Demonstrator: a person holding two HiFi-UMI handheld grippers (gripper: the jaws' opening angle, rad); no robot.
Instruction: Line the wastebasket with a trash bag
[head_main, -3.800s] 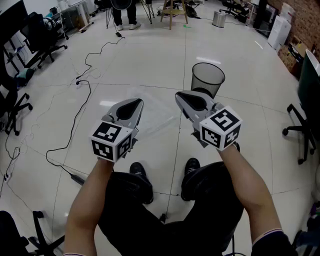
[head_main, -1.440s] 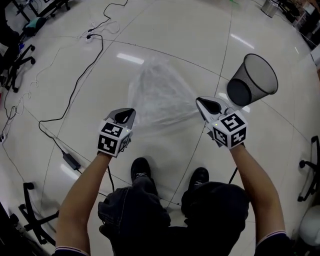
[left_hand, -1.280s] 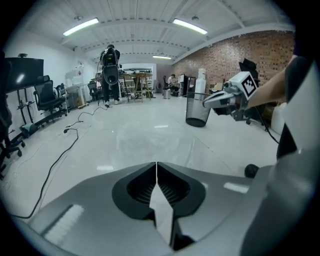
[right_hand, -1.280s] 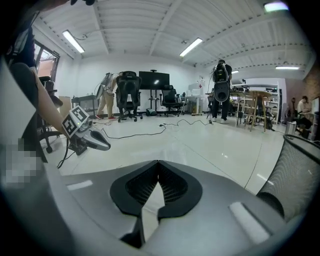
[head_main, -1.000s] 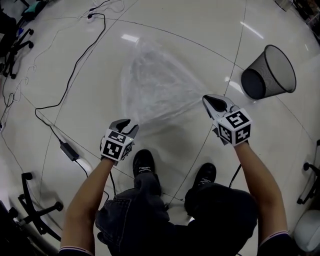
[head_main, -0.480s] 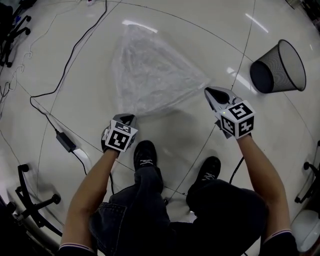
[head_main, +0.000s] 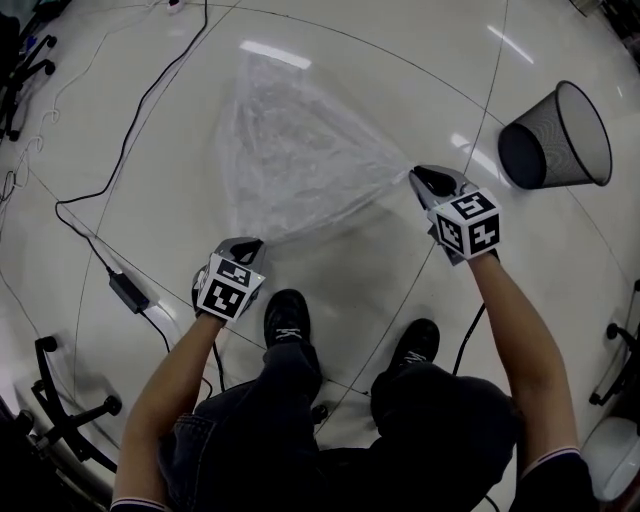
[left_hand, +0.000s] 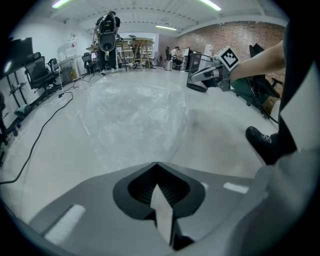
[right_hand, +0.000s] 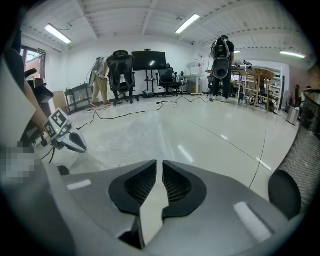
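Observation:
A clear trash bag (head_main: 300, 150) lies spread flat on the pale floor. My left gripper (head_main: 248, 243) is low at the bag's near left corner. Its jaws have just been closing and now meet on the film's edge (left_hand: 167, 150). My right gripper (head_main: 420, 175) is at the bag's right corner. Its jaws have just been opening and now show a narrow slit (right_hand: 159, 161), with the bag's corner at their tips. The black mesh wastebasket (head_main: 565, 130) lies tipped on its side to the right, apart from the bag.
A black cable (head_main: 130, 130) with a power brick (head_main: 127, 292) runs along the floor on the left. Chair bases stand at the lower left (head_main: 70, 420) and right edge (head_main: 620, 340). My shoes (head_main: 287, 315) are just behind the bag.
Both grippers have sunk toward the floor and the bag now lies flatter. The left gripper moved to the bag's near corner and its jaws shut there. The right jaws parted slightly.

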